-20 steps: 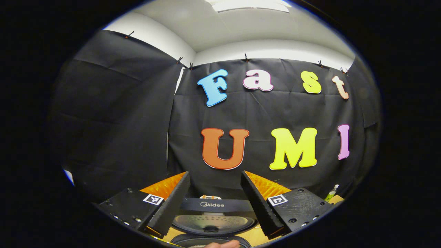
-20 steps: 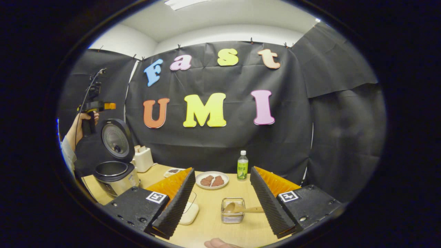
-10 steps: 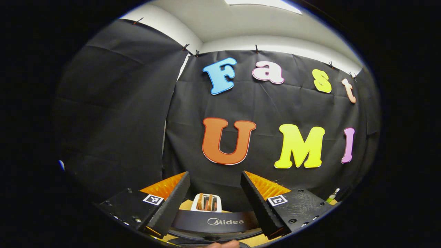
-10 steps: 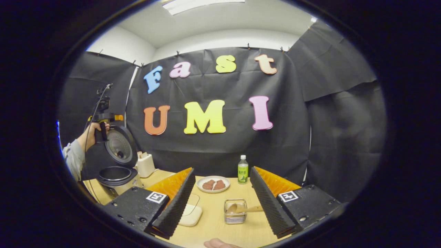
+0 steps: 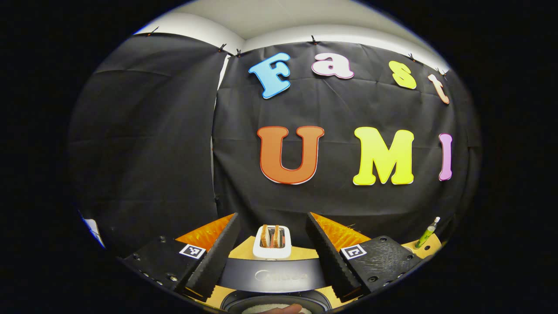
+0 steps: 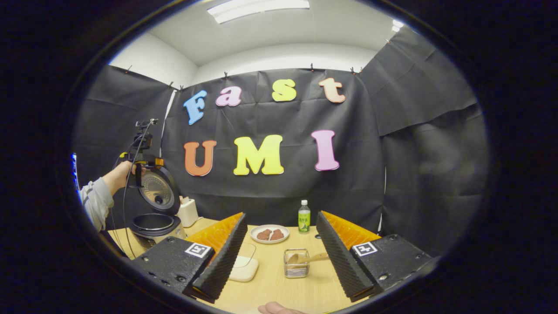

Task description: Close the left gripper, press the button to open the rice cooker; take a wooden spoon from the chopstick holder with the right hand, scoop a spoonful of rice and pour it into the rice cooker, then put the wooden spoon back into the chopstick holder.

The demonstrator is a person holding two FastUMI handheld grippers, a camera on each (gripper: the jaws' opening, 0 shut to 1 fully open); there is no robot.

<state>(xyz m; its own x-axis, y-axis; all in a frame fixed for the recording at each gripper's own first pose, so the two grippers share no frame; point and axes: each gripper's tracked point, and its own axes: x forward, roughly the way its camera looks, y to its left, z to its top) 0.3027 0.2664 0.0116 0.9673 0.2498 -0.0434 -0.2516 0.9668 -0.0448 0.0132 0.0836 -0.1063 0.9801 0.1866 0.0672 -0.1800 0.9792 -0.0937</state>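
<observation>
Left gripper [image 5: 272,255]: jaws apart, holding nothing, above the rice cooker [image 6: 154,218], whose lid stands open.
Rice cooker: far left of the chopstick holder [image 6: 297,263].
Right gripper [image 6: 279,255]: jaws wide apart, empty, just short of the chopstick holder.
Wooden spoon [image 6: 307,258]: lies tilted across the chopstick holder, handle pointing right.
Handling: likely light, stiff, smooth; grip mid-handle.

From my seat the bench [image 6: 279,288] reads as pale wood with a smooth, matt finish. The rice cooker [image 6: 153,226] has a brushed metal body, and its raised lid [image 6: 158,195] a dull metal inner plate. The chopstick holder [image 6: 296,263] looks like shiny wire metal; the wooden spoon [image 6: 305,258] is plain matt wood. The bottle [image 6: 304,216] is glossy plastic.
</observation>
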